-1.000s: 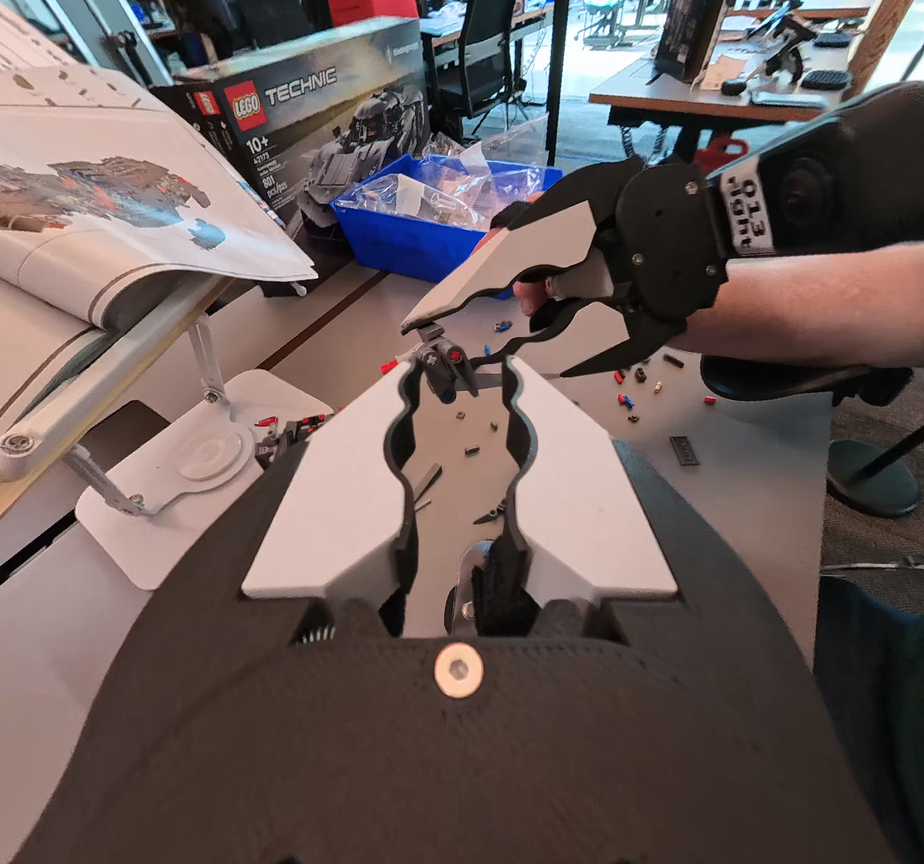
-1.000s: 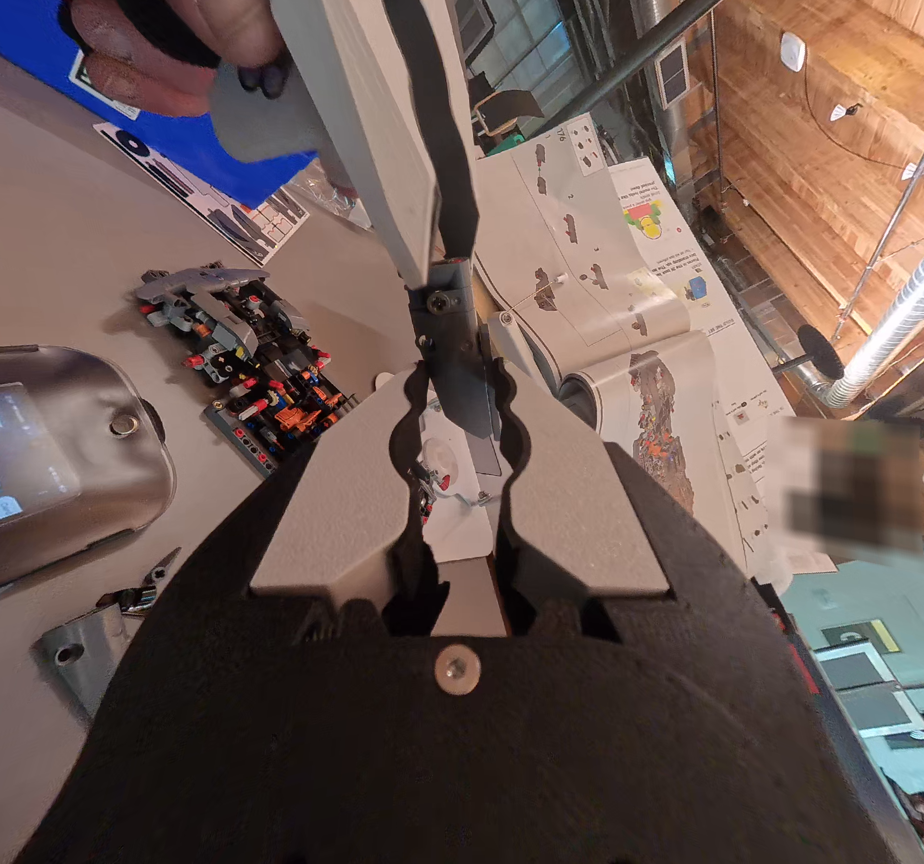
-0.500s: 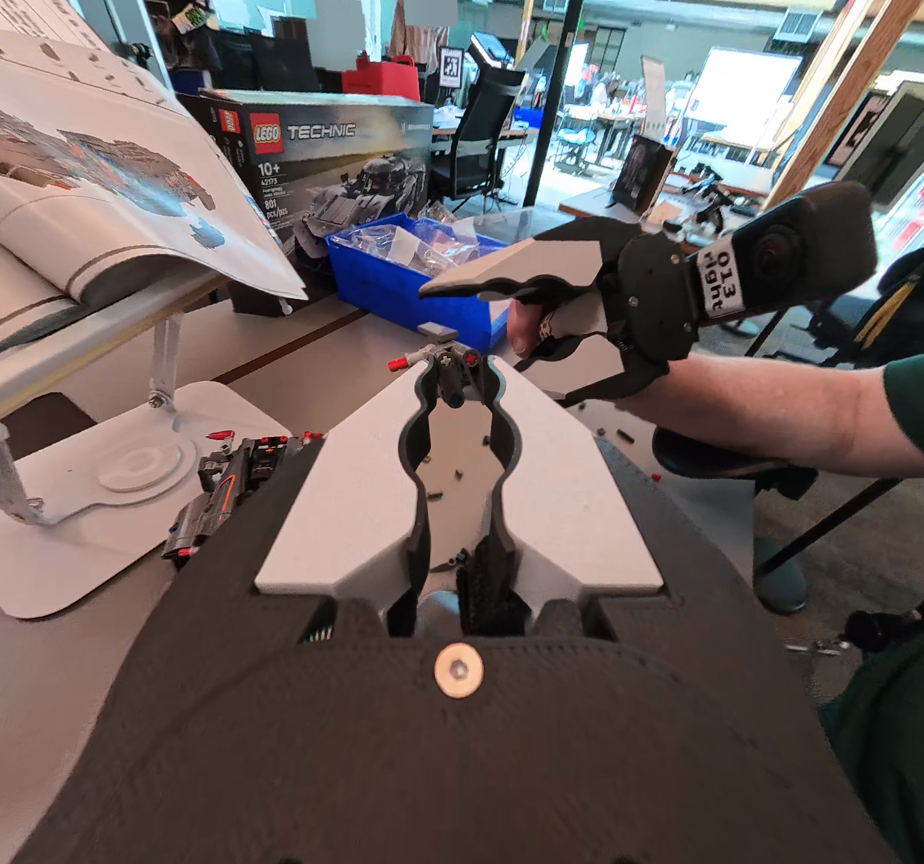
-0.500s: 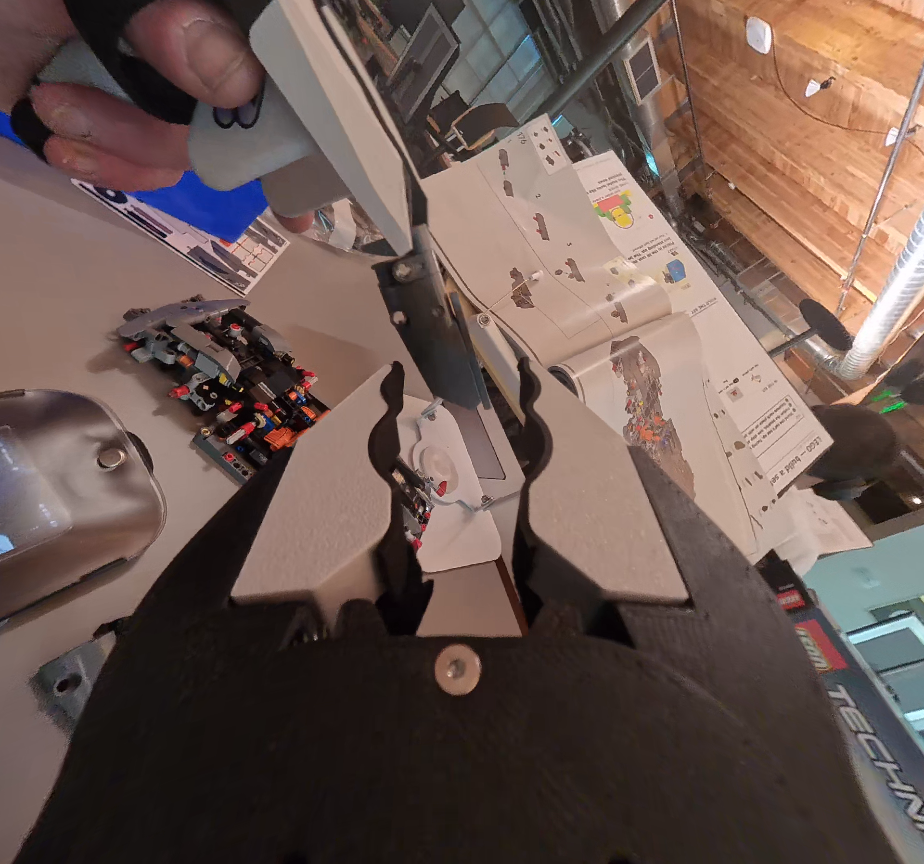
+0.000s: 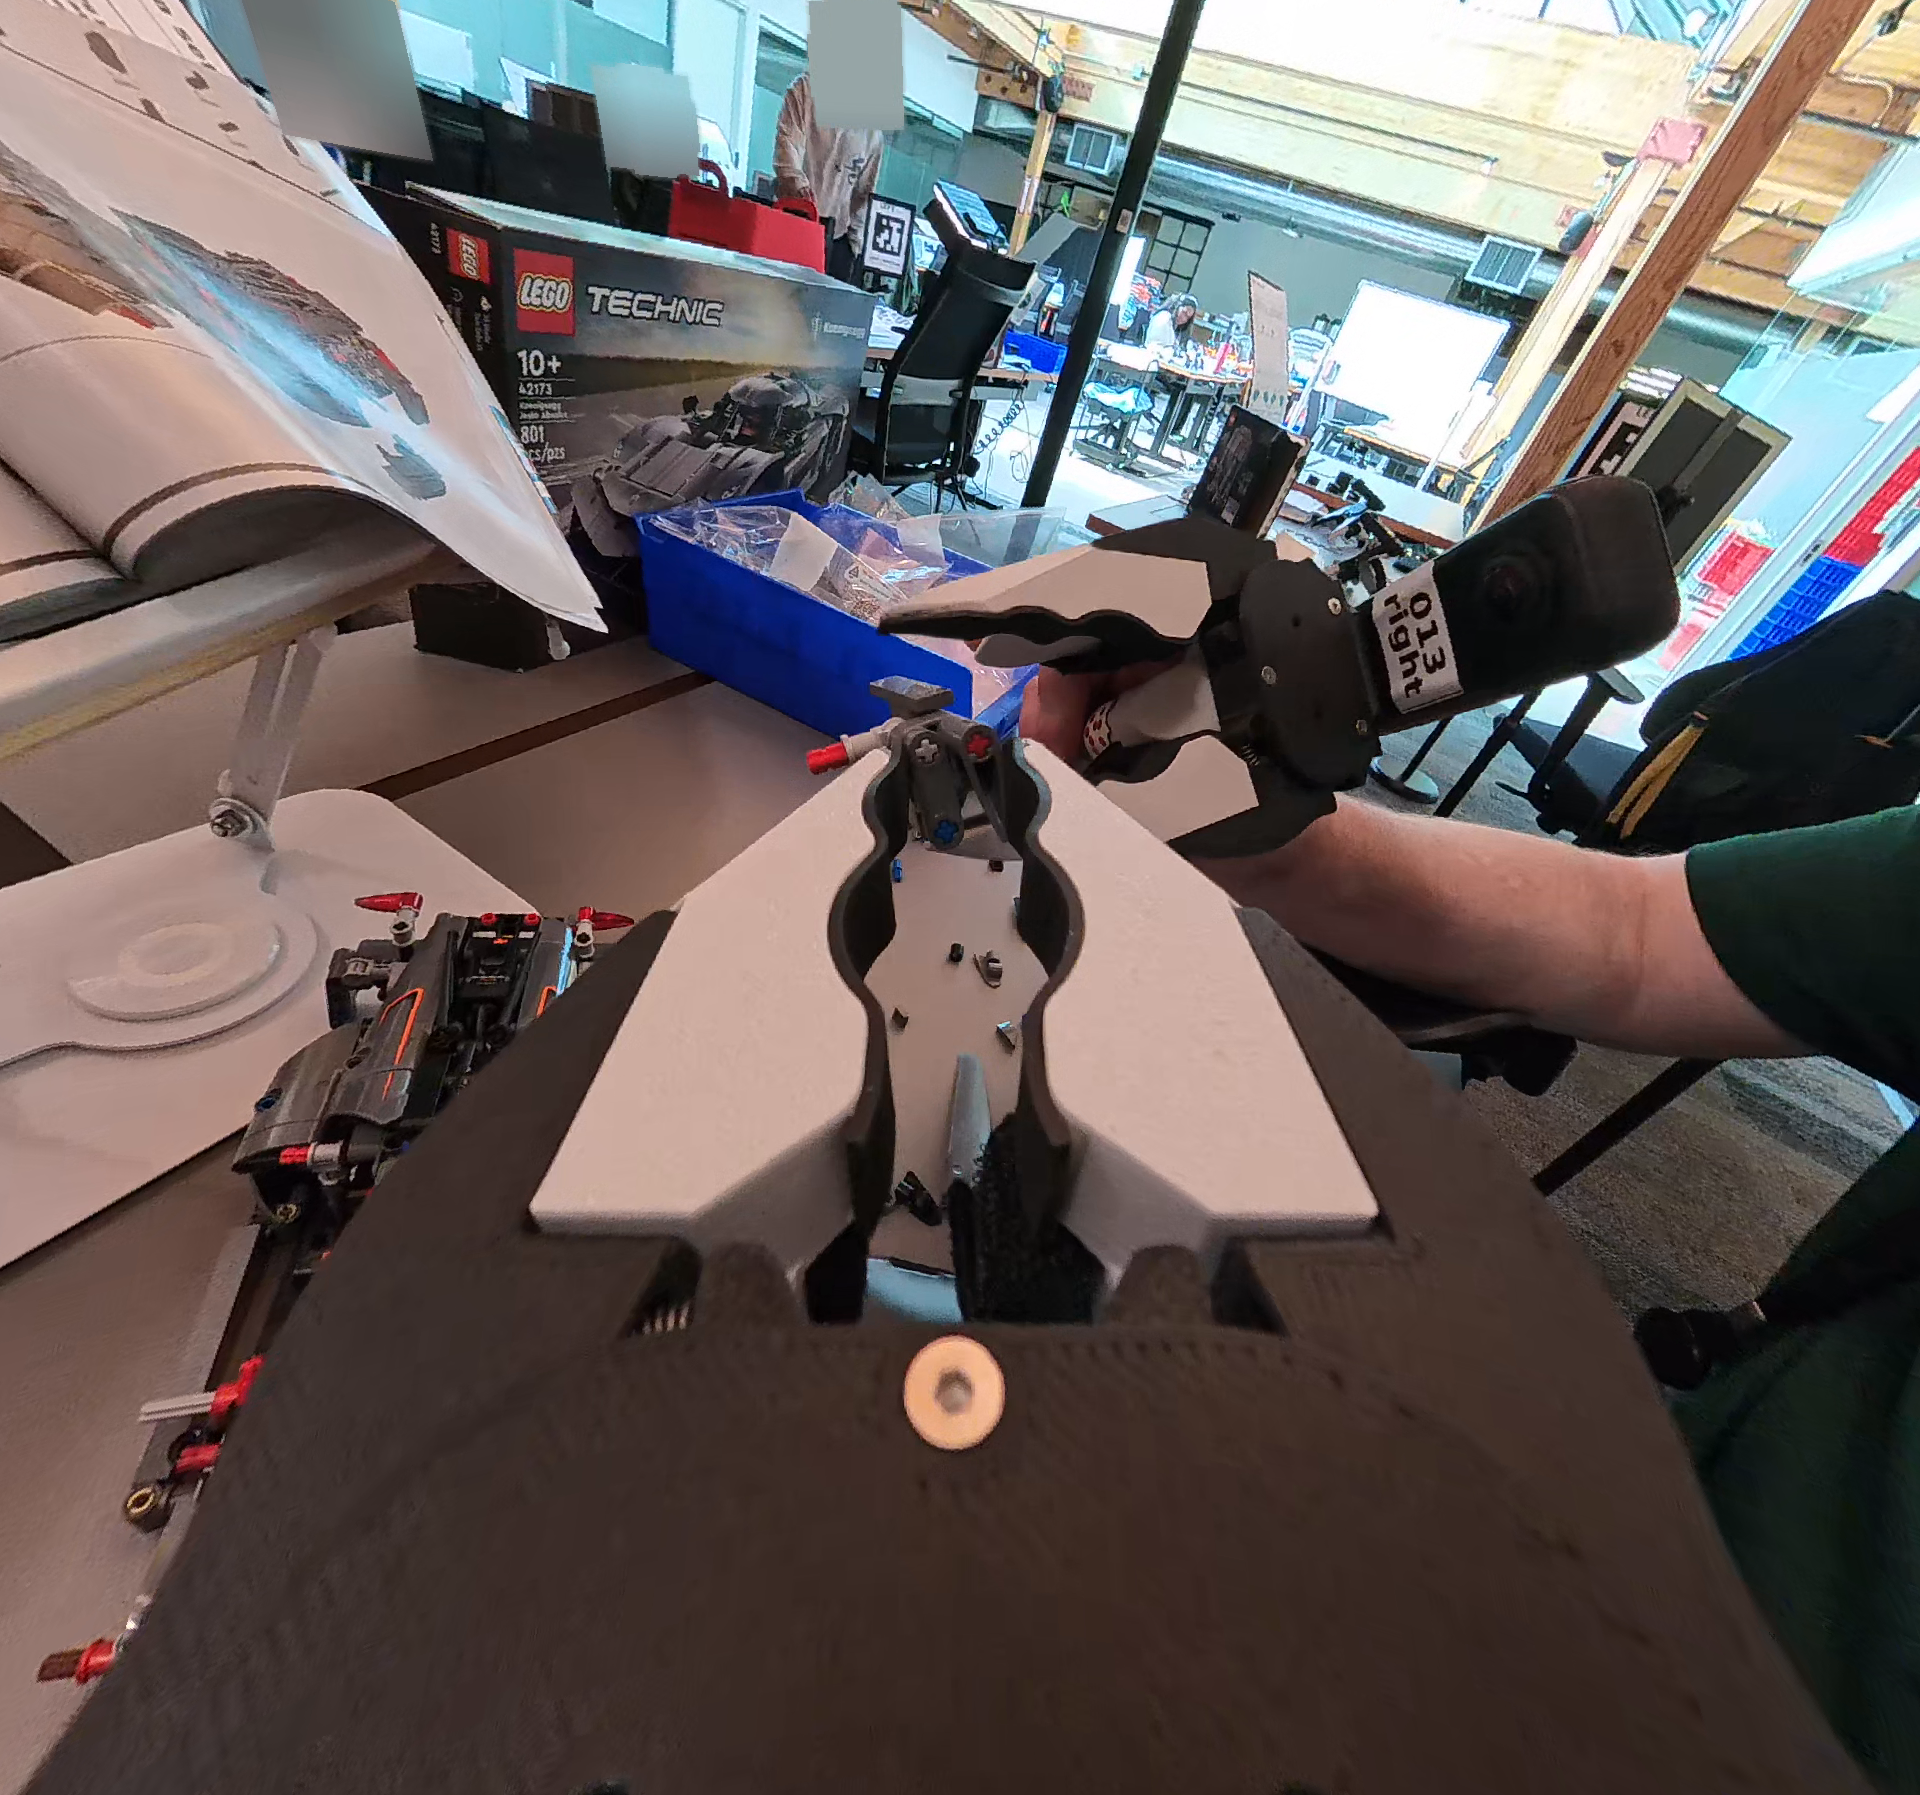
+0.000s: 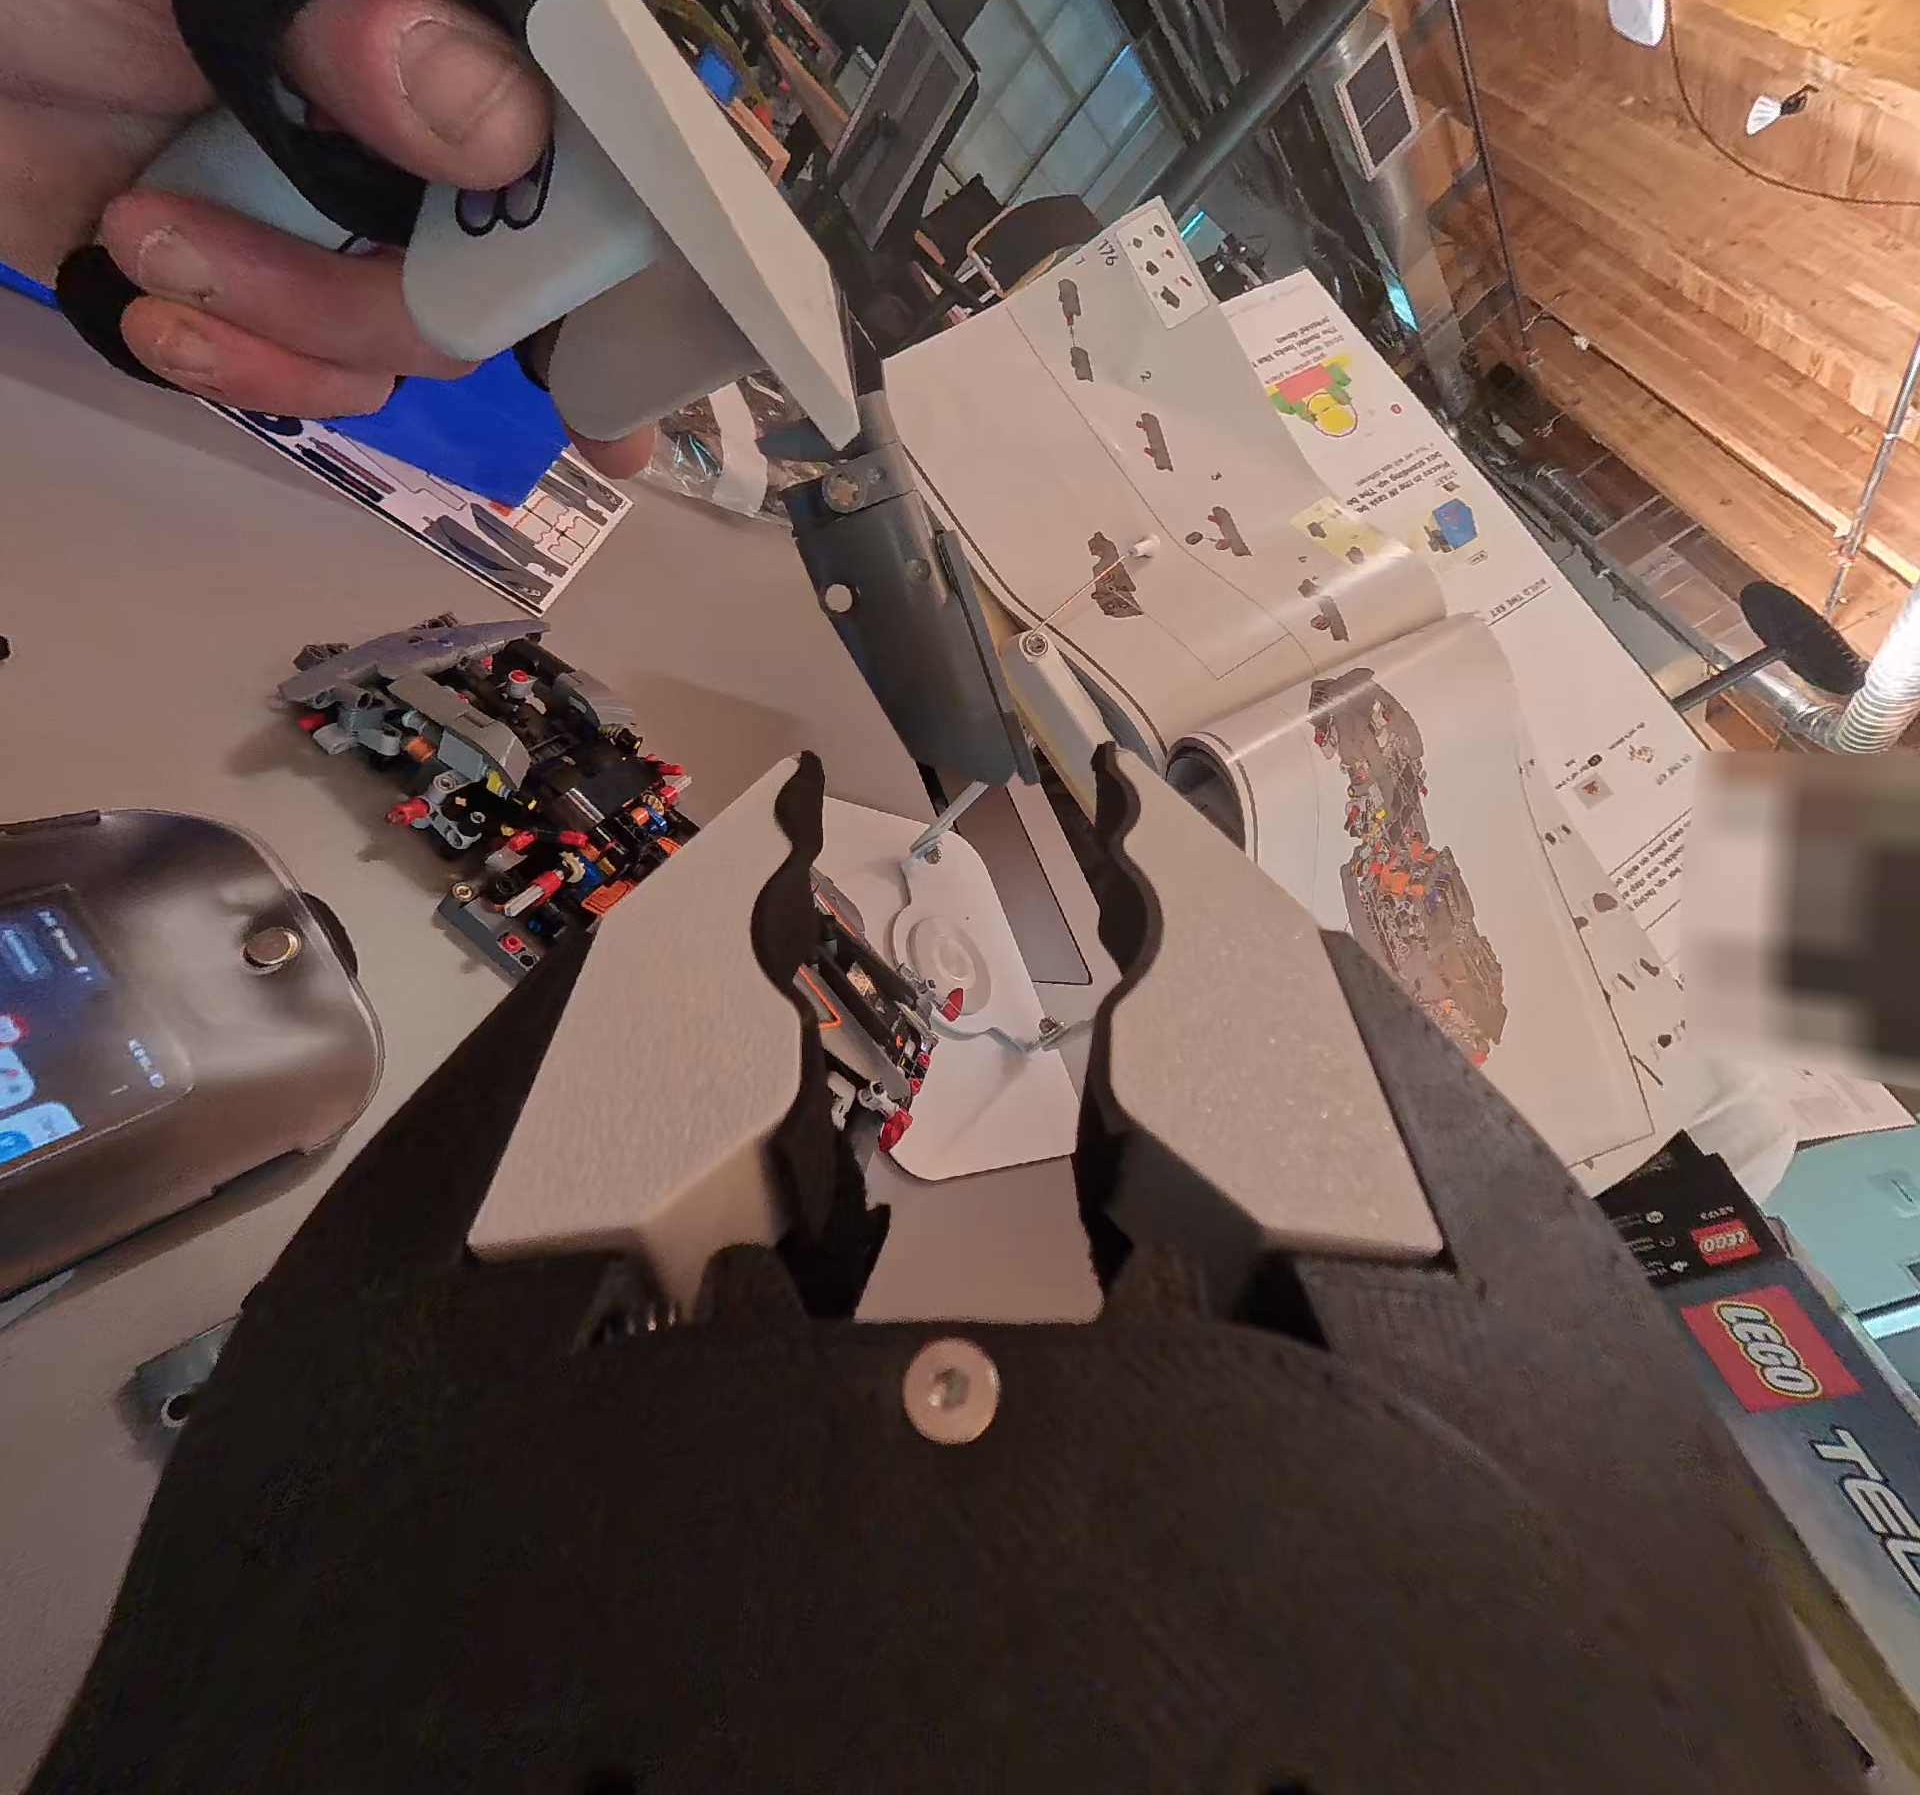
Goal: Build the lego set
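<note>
My left gripper point(image 5: 940, 789) pinches a small grey Technic sub-assembly with red pins point(image 5: 928, 748); my right gripper point(image 6: 951, 789) is spread and empty.

I hold the piece raised, likely for the right to work on; the black-and-orange car chassis point(image 5: 405, 1028) rests on the grey table point(image 5: 644, 800) beside the open instruction booklet point(image 5: 208, 332).

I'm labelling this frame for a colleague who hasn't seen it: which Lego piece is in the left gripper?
Start at the blue bin beside the set's box. Just in front, the left gripper pinches a small grey subassembly. Unlike the large black car body on the table, it is held aloft, with red pins.
</note>
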`<state>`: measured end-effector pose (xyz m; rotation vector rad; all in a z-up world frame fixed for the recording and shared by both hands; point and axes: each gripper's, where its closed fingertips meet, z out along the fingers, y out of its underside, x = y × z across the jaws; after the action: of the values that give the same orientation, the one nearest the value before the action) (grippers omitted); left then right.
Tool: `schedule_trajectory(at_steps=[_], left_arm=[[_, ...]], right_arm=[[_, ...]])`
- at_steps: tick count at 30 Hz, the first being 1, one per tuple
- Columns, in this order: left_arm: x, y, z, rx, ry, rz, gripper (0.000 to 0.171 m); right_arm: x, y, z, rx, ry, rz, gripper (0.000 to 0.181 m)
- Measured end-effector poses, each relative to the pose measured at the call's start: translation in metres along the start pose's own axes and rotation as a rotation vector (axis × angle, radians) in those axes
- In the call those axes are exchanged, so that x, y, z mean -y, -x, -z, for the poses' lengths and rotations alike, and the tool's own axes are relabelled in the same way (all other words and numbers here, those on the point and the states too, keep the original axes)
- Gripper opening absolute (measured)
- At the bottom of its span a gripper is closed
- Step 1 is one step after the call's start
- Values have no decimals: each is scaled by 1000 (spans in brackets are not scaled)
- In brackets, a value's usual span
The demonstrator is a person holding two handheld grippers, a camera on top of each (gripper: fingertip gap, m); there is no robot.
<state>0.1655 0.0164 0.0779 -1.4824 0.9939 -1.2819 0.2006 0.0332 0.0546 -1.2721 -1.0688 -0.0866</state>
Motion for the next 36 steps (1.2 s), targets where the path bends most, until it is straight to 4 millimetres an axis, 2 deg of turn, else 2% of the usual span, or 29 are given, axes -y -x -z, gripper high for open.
schedule_trajectory(at_steps=[15,23,26,31,36], left_arm=[[3,0,-1,2,-15,-5,16],[10,-1,4,-5,-43,-6,16],[12,-1,7,-9,-54,-3,16],[11,-2,6,-16,-54,2,16],[6,-8,1,-48,-29,1,16]], right_arm=[[-1,-2,0,-10,5,0,50],[-11,-27,4,-85,17,-132,52],[-13,-31,5,-88,16,-169,52],[-3,-19,4,-40,-25,-132,52],[5,1,0,-5,-29,3,54]])
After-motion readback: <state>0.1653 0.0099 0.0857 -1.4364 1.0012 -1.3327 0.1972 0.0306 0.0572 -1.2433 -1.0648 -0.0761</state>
